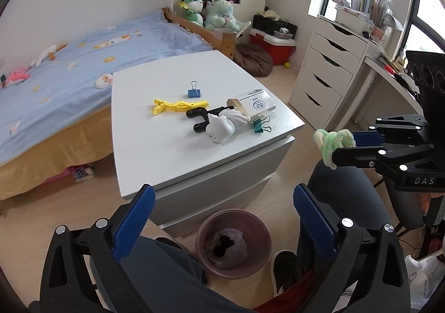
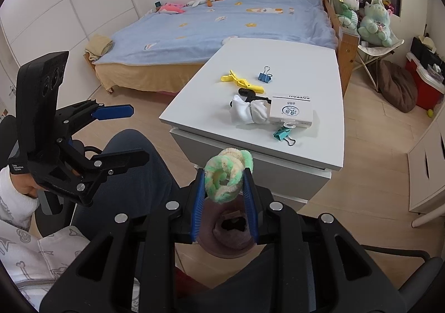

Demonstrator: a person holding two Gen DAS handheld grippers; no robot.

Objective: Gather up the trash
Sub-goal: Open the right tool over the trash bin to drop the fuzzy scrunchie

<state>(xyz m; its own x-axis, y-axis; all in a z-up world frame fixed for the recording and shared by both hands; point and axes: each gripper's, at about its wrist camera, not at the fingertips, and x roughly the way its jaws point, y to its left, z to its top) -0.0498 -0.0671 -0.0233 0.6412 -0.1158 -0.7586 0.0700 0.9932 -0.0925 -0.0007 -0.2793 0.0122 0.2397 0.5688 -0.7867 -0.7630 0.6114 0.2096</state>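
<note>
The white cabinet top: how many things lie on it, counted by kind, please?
Binder clips: 2, blue and teal
Yellow clip: 1
Black clip: 1
White socks: 1 bundle
Cotton box: 1
Total: 6

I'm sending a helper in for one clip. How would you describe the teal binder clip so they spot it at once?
Find the white cabinet beside the bed. At its front edge, just before the flat white carton, lies the teal binder clip. The other binder clip is blue and sits farther back, near the yellow clip.
</note>
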